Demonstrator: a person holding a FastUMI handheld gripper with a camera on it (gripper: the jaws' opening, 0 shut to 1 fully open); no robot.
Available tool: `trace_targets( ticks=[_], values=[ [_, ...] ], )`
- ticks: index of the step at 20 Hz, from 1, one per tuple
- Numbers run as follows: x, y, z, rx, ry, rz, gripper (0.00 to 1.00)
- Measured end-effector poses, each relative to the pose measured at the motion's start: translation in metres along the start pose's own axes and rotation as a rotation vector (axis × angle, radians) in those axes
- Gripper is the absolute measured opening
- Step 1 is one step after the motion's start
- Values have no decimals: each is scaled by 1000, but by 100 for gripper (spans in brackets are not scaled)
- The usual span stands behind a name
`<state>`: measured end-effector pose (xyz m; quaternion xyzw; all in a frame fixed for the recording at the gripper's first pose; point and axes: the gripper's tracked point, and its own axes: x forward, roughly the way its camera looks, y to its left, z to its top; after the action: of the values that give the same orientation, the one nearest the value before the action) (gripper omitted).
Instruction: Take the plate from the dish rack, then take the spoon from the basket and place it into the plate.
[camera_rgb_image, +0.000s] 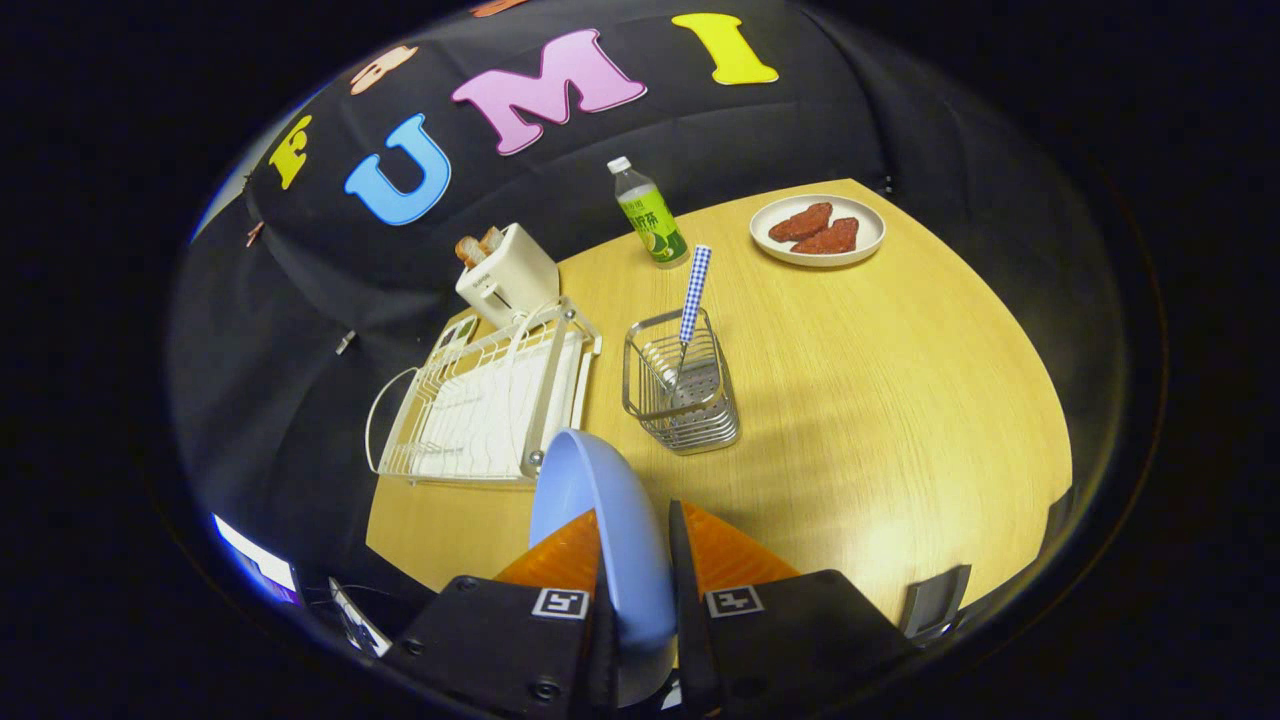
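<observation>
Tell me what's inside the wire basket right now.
One spoon stands in the wire basket, its checked handle sticking up; its bowl is hard to make out behind the wires. The gripper grips the blue plate.

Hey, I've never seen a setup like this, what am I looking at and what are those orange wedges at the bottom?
The orange wedges are the two fingers of handheld tongs that a person carries; the camera rides on them and looks forward along the fingers. They are closed on a light blue plate, held on edge between them. Beyond them is a wooden table. On it sit a white dish rack, a toaster with bread, a wire basket with a checked-handle spoon standing in it, a green drink bottle, and a white plate of reddish food.
</observation>
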<state>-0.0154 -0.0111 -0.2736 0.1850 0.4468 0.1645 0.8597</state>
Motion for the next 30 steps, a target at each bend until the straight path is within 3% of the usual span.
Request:
trace_targets(
  ticks=[7,11,15,22,30],
  values=[
    [39,-12,-15,-65,71,89,30],
    [47,-25,-21,-114,79,78,55],
    [39,-33,0,-134,-2,60,97],
    [24,-30,95,-204,-268,27,98],
    [81,-29,172,-160,-329,-7,98]
  ],
)
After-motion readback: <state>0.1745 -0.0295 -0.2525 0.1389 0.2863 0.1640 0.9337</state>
